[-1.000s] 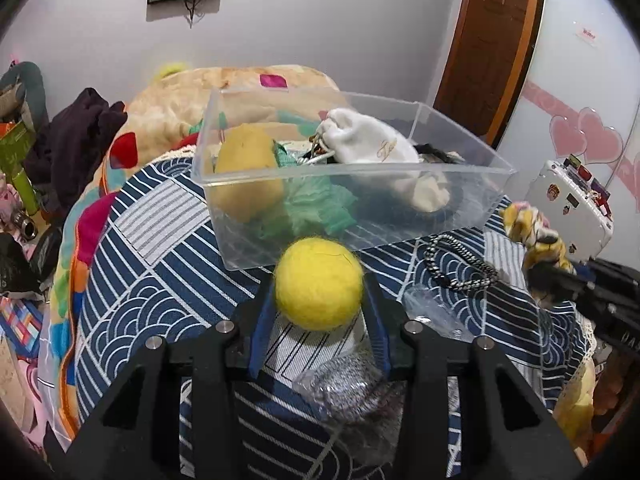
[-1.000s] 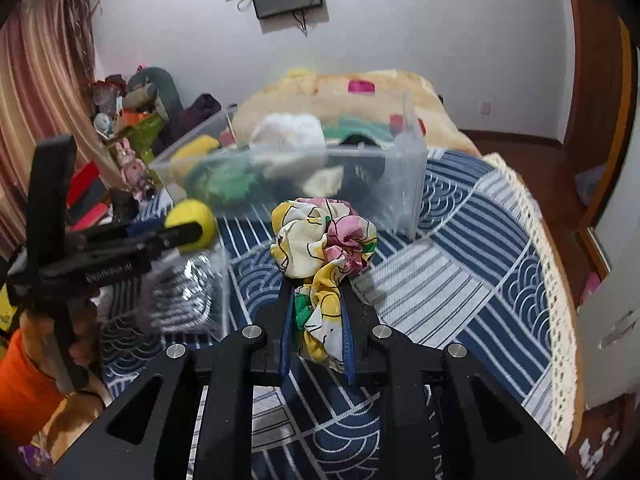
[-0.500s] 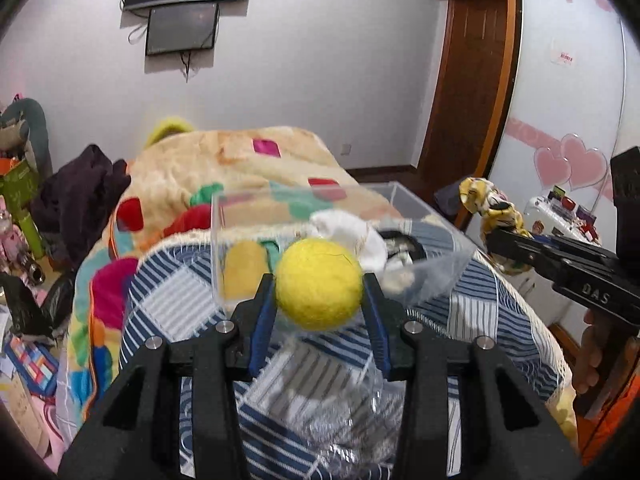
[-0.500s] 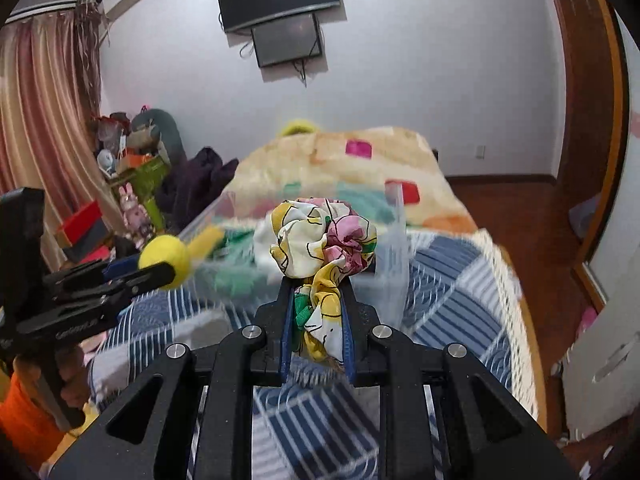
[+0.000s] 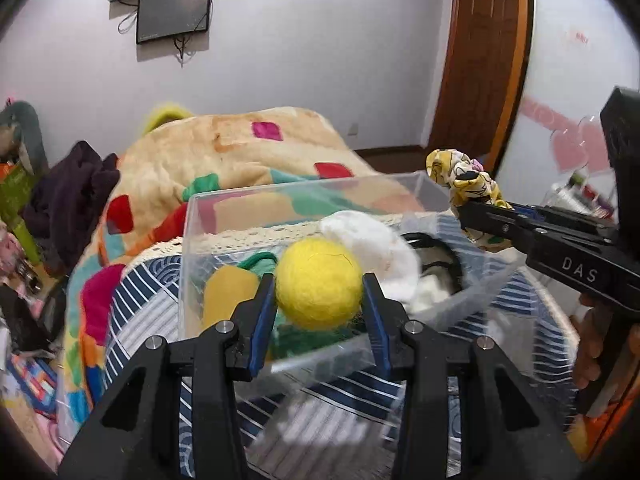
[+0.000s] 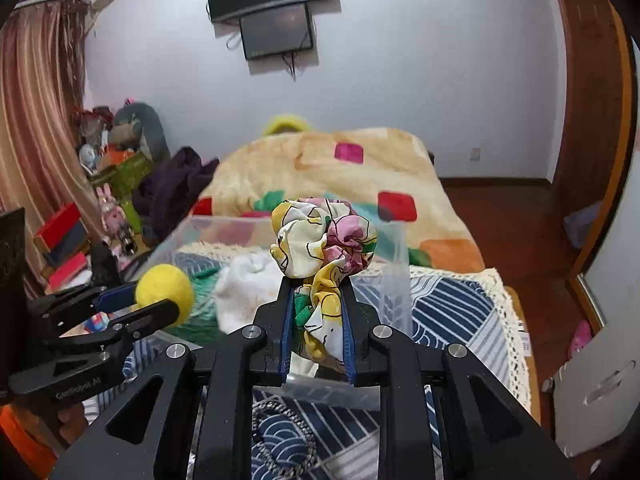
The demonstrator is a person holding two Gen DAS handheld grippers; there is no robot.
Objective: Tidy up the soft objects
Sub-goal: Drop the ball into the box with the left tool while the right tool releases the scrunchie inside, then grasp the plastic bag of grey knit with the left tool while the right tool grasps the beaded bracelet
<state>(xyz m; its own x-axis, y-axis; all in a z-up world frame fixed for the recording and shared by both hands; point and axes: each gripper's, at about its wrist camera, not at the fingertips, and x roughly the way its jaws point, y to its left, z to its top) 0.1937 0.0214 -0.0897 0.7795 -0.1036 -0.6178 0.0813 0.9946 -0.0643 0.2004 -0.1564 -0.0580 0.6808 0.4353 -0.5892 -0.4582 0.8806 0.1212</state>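
Observation:
My left gripper is shut on a yellow felt ball and holds it over the near wall of a clear plastic bin. The ball also shows in the right wrist view. My right gripper is shut on a floral fabric scrunchie, held above the bin's right end; it also shows in the left wrist view. The bin holds a white sock, a yellow sponge and green cloth.
The bin stands on a blue-and-white patterned cloth with a lace edge. A dark bead bracelet lies in front of the bin. Behind is a bed with a patchwork blanket. Clutter fills the left side. A white case stands right.
Both grippers rose from the cloth and moved forward to the bin, each keeping its object. The ball now hangs over the bin's near wall, the scrunchie over its right end.

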